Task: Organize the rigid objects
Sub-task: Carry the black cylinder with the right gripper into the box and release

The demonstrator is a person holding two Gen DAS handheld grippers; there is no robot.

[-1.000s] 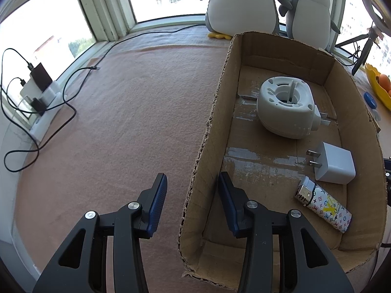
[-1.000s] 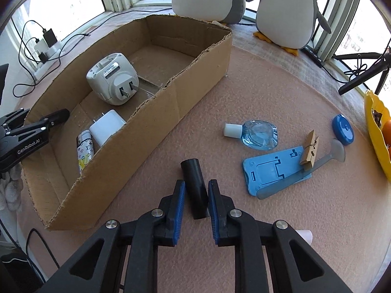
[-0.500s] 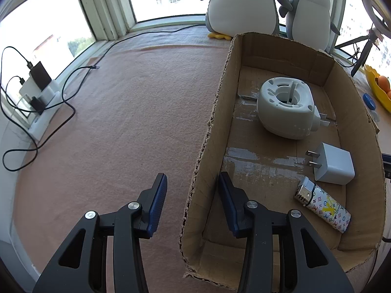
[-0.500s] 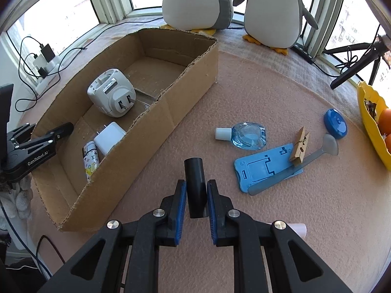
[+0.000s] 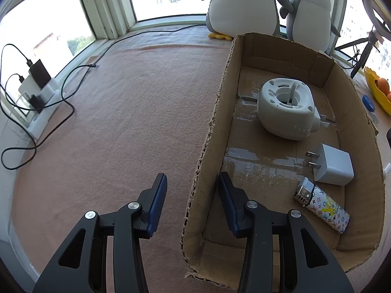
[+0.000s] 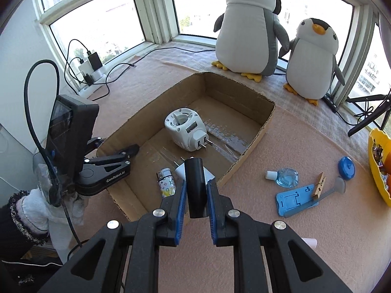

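Felt [image 5: 122, 122], pinkish, covers a bay sill. Windows [image 6: 97, 19] close the far side from 9 to 3 o'clock.

Count, right wrist view:
- Plush penguins: two, the large one [image 6: 246, 29] at 12 o'clock and the small one [image 6: 312, 61] at 1 o'clock, side by side.
- Cardboard box [image 5: 281, 51]: one, open-topped, at centre.
- Power strip [image 5: 41, 102] with plugged chargers: one, at 10 o'clock by the glass.
- Yellow bowl [image 6: 376, 166]: one, at 3 o'clock.

Inside the box, three items, each apart from the others: one white round plug-in unit [image 5: 286, 112], one white charger cube [image 5: 332, 168], one patterned lighter [image 5: 322, 207].

On the felt at 3 to 4 o'clock, five loose items: one clear blue bottle [image 6: 286, 177], one blue phone stand [image 6: 293, 200], one wooden clothespin [image 6: 319, 185] lying across one grey paddle-ended handle [image 6: 339, 185], one blue round lid [image 6: 346, 168].

Right gripper [image 6: 197, 183]: clamped on one black cylinder [image 6: 194, 175], held off the felt over the box's near wall, its far end covering part of the charger cube.

Left gripper [image 5: 193, 178]: jaws apart, straddling the box's left wall, one finger inside, one outside, neither pad touching the cardboard.
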